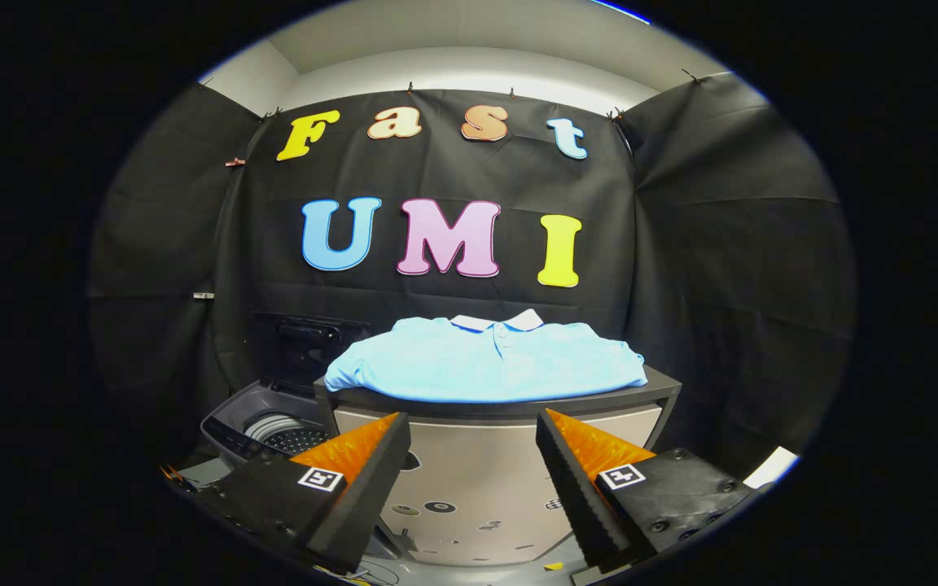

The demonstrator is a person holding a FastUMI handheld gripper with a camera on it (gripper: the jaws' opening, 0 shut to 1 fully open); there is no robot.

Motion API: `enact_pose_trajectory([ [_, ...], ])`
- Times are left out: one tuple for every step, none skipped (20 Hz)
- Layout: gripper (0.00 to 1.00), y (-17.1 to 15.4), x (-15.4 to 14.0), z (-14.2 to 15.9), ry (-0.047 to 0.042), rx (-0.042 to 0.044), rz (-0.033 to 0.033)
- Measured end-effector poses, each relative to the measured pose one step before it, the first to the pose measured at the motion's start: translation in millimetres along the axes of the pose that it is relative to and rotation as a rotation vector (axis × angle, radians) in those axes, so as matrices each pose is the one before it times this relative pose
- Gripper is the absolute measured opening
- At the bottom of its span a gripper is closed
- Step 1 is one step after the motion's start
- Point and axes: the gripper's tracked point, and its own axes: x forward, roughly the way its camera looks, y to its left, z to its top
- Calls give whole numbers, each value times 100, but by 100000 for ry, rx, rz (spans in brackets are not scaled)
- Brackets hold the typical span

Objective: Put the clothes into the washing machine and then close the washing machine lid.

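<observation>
The light blue polo shirt [489, 362] lies folded flat on top of the bench [501, 407], collar side turned away from me, its white collar and short button placket facing up. It sits beyond my hand-held gripper [473, 456] and higher than the fingertips, well apart from them, and its near hem reaches the bench's front edge. One sleeve hangs slightly over the bench's left corner.

My hand-held gripper is released: the two fingers stand wide apart with nothing between them, and through the gap I see the pale front panel of the bench. The fingertips point toward that panel, below the shirt.

To the left of my left finger, lower than the bench top and just beside the bench, stands the top-loading washing machine [261, 427]. Its lid [306, 346] is raised upright against the back, and the perforated drum [290, 437] shows through the open mouth, with a control strip along the near rim.

Black cloth [721, 244] hangs behind and to both sides of the bench.
</observation>
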Motion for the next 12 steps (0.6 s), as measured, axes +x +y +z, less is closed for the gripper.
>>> enact_pose_trajectory([
  [98,30,78,-16,133,-115,-152],
  [98,-39,-1,7,84,165,-18],
  [98,62,62,-72,222,143,-66],
  [98,-36,31,50,-28,-14,21],
  [98,64,22,20,44,-38,90],
  [98,75,42,65,-200,-134,135],
  [98,44,22,-23,88,-236,78],
  [98,80,41,-57,52,-223,192],
  [98,7,21,-10,194,-210,-64],
  [98,68,1,-26,82,116,197],
  [98,-110,86,15,213,282,-114],
  [98,-30,90,55,234,232,-185],
])
